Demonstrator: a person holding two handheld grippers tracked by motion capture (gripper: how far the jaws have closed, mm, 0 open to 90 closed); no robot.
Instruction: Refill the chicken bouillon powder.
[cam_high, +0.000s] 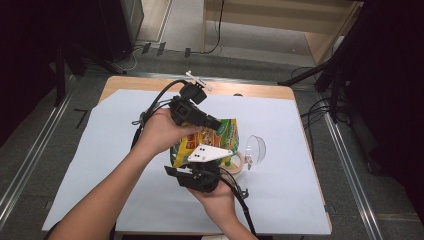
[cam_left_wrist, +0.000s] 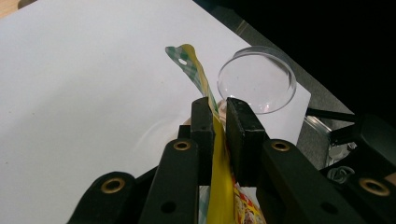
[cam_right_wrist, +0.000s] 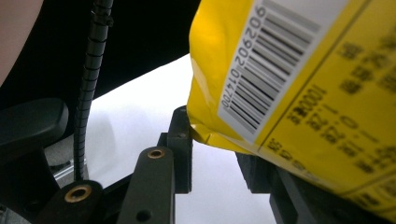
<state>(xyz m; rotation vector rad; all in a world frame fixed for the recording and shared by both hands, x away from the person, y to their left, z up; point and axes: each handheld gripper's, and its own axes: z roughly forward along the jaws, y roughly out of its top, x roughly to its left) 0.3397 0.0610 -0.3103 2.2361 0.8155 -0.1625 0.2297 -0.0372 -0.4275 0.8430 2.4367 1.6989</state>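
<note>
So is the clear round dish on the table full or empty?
Empty. The left gripper view looks straight through the clear round dish to the white sheet beneath; nothing lies inside it.

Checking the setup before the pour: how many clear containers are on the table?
1. A clear round container lies tipped on its side on the white sheet, just right of the yellow snack bag held up by both tongs. Another might be hidden behind the bag.

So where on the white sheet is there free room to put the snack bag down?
The white sheet is bare along its whole left half, from the left hand to the table's left edge, and along the far strip. It is crowded at the right, around the snack bag, the clear round lid and both grippers.
</note>
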